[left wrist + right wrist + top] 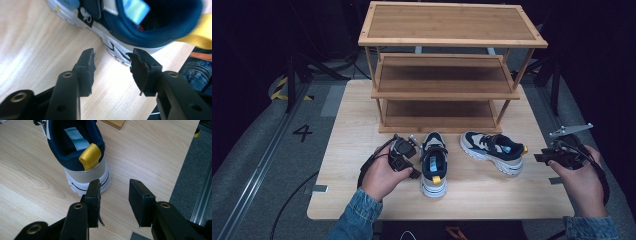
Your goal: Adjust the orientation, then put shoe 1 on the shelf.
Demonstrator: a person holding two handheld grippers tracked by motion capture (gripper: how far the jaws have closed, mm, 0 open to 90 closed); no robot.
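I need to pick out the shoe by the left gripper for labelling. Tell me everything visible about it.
The left shoe is a chunky sneaker: navy mesh upper, beige panels, white ridged sole, a strap across the top, light blue insole and a yellow heel loop. It stands upright on the wooden table, heel toward the person, toe toward the rack. The left gripper sits beside its sole, jaws apart and not gripping it.

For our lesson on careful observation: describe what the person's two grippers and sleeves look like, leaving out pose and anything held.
Both sleeves are blue denim. The left gripper is a black body with a black cable looping away behind the hand. The right gripper is black too, with a grey three-cornered plate on top. Each has two flat black pads on black jaws with brass-coloured rivets; the pad edges look worn.
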